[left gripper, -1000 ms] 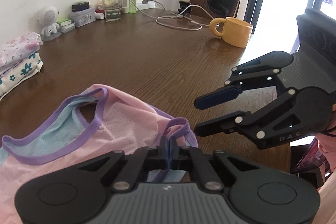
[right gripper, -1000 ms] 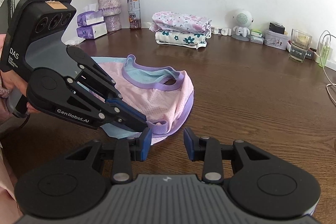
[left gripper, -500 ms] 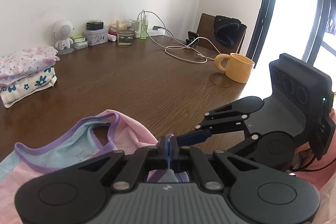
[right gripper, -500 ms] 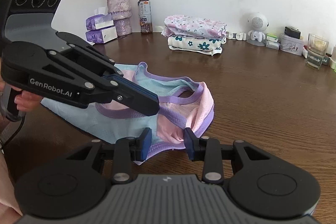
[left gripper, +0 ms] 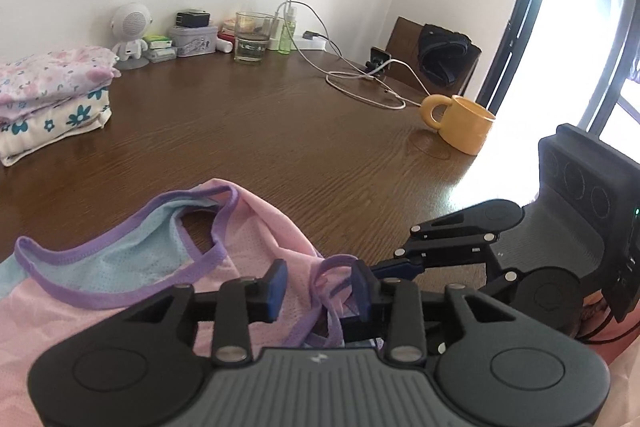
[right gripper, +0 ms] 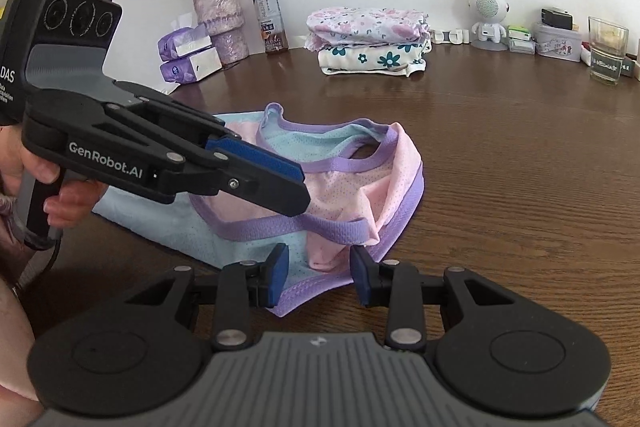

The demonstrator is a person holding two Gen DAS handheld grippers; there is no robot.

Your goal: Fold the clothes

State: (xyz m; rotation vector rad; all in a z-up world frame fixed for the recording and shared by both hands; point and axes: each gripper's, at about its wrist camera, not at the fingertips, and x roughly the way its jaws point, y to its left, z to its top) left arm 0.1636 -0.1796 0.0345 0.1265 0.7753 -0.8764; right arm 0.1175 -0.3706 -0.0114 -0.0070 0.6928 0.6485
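Left wrist, left hand-held gripper [left gripper: 318, 287] open, straddling garment [left gripper: 256, 251]

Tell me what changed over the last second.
The left hand-held gripper, shut on the purple strap of the pink top a moment ago, has opened and let it go. The right hand-held gripper stayed open, now closer around the top's near edge. The folded clothes and mug stayed put.

Left gripper [left gripper: 318, 285] jaws parted; purple strap of pink-and-blue top [left gripper: 256, 227] bunched between fingers. Right gripper [left gripper: 400, 269] just beyond the right-hand finger. Yellow mug [left gripper: 464, 123] far ahead, right.
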